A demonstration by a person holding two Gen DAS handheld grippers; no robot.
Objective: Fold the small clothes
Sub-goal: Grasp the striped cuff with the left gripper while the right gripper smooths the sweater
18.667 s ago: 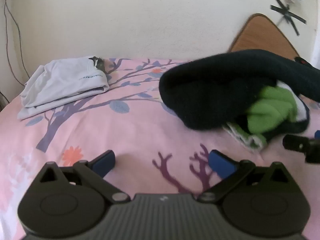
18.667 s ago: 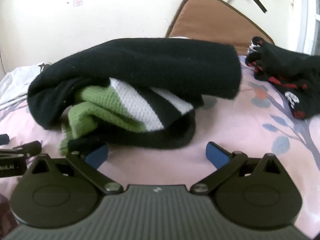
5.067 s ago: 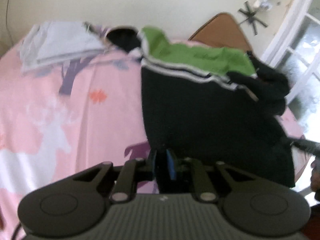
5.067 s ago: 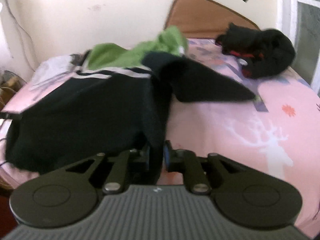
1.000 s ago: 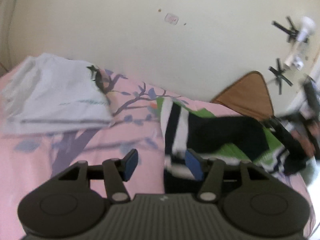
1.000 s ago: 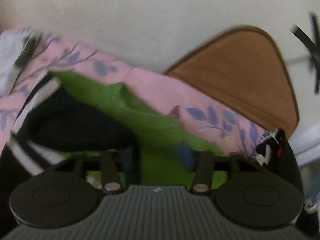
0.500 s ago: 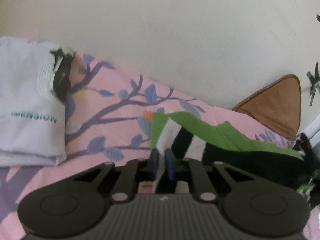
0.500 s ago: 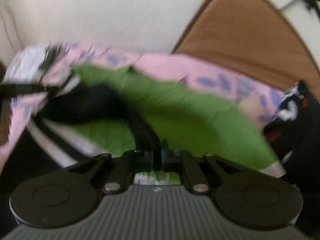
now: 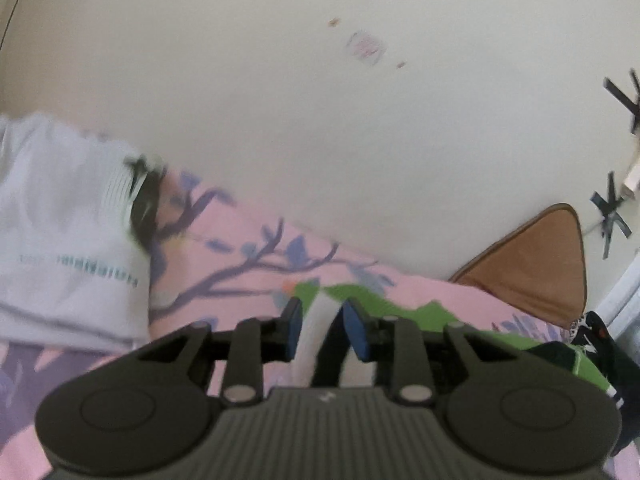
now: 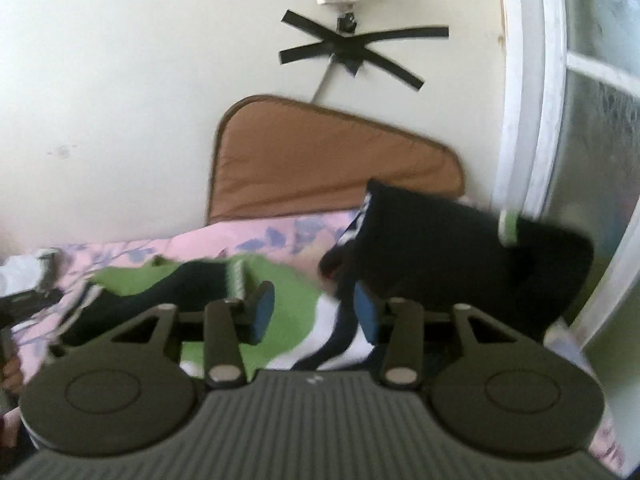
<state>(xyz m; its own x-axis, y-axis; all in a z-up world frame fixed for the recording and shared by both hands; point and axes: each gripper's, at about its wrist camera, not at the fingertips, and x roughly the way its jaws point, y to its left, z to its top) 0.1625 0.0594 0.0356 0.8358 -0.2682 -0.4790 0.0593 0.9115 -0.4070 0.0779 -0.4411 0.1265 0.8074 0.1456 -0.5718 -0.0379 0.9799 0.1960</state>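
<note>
The green, black and white striped garment [image 9: 404,312] lies on the pink tree-print bed [image 9: 240,256] near its far edge, close to the cream wall [image 9: 280,100]. The left hand-held gripper [image 9: 322,330] hangs low over the garment's left end; its 2 blue pads [image 9: 294,330] are coming apart, with a white and black stripe of the knit seen between them, and neither pad clearly presses on it. The right hand-held gripper [image 10: 314,316] sits over the garment's right part, its jaws also spreading, green and white fabric [image 10: 296,320] showing in the gap without being pinched. A folded white garment [image 9: 60,240] (blurred lettering on it) rests toward the bed's far left corner. A black bundle of clothing [image 10: 460,256] lies toward the far right corner, beside the white window frame [image 10: 524,100]. A brown cushion [image 10: 332,160] leans against the wall behind the bed. Black tape crosses [image 10: 352,54] mark the wall above it.
</note>
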